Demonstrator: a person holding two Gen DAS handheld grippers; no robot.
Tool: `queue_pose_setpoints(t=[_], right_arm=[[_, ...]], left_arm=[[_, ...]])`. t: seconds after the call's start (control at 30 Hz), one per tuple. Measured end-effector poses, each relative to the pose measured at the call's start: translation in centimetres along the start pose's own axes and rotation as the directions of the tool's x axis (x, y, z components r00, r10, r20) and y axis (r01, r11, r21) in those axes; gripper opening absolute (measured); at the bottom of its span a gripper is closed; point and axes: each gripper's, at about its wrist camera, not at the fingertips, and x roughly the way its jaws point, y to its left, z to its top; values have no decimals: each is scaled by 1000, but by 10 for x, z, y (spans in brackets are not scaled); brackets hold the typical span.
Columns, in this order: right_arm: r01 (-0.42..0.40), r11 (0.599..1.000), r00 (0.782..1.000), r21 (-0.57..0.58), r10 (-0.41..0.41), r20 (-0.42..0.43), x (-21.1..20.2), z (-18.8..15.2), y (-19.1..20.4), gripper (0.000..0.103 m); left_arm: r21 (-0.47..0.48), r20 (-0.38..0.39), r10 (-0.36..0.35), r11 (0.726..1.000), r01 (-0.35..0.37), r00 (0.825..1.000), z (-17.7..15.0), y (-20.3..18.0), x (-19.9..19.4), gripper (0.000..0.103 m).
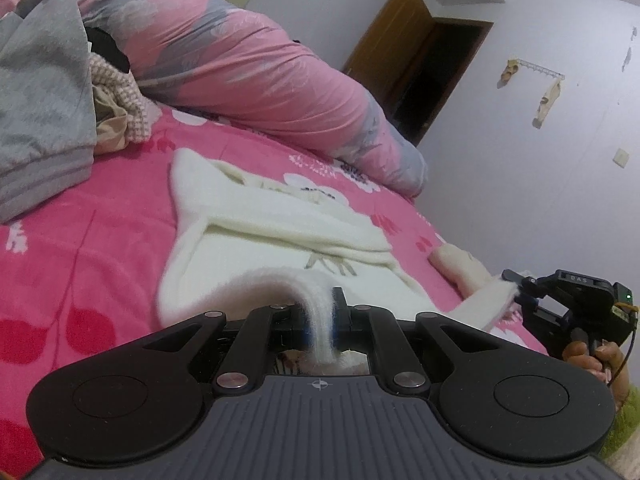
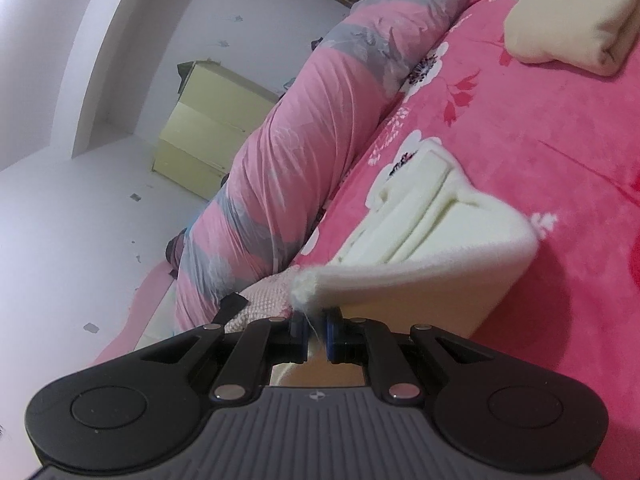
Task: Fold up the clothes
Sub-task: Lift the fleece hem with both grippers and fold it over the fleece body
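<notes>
Both hand-held grippers pinch the near edge of the white sweater (image 1: 280,240): left hand-held gripper (image 1: 320,320), right hand-held gripper (image 2: 316,328). The sweater stretches lengthwise away from them across the bed (image 1: 100,240).

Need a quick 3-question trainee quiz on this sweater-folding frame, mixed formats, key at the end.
1. True or false: the left hand-held gripper is shut on the white sweater.
2. Multiple choice: the folded cream garment lies (A) on the pink bedsheet, (B) on the rolled duvet, (C) on the floor.
3. Fill in: the right hand-held gripper pinches an edge of the ____.

Key: 1 true; 2 A; 3 white sweater.
</notes>
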Motion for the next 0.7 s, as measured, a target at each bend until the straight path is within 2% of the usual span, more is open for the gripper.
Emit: queue_pose_setpoints(t=[0.7], right_arm=[[23, 999, 1000, -29, -24, -12, 63, 45, 12, 8]], left_arm=[[-7, 74, 2, 1000, -1, 997, 41, 22, 45, 7]])
